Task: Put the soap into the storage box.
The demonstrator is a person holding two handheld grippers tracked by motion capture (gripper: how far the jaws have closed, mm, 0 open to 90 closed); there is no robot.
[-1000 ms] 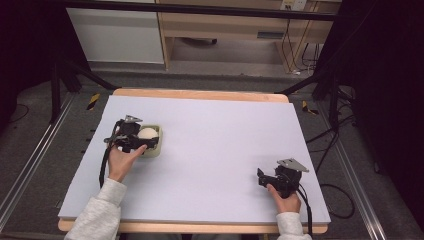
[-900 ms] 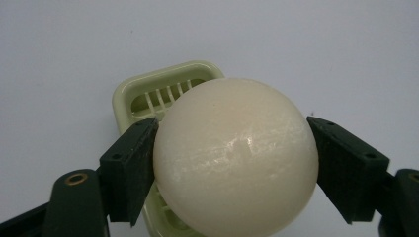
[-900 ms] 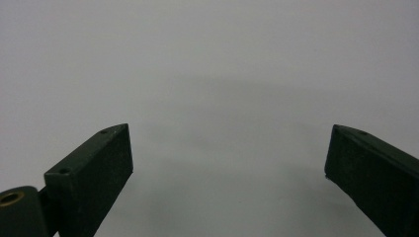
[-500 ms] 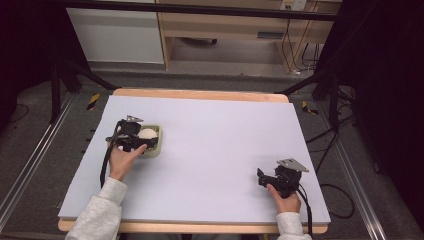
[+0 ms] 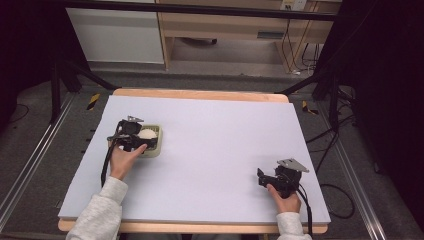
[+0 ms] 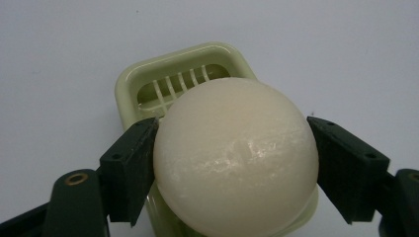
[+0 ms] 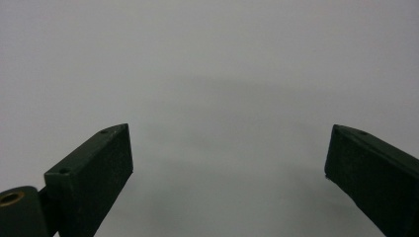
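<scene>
- Left gripper view: your left gripper (image 6: 232, 163) clamps the egg (image 6: 236, 158) over the slicer (image 6: 173, 81).
- Right gripper (image 7: 230, 168): jaws wide apart, empty, near right of table (image 5: 225, 130).

The left gripper (image 5: 136, 138) sits far left, forearm stretched forward, jaws clamped (both pads pressed tight). The right gripper (image 5: 265, 178) rests near right, jaws spread wide.

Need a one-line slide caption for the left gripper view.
Left gripper fingers clamp a white ball over a pale green slotted tray on the white table.
</scene>
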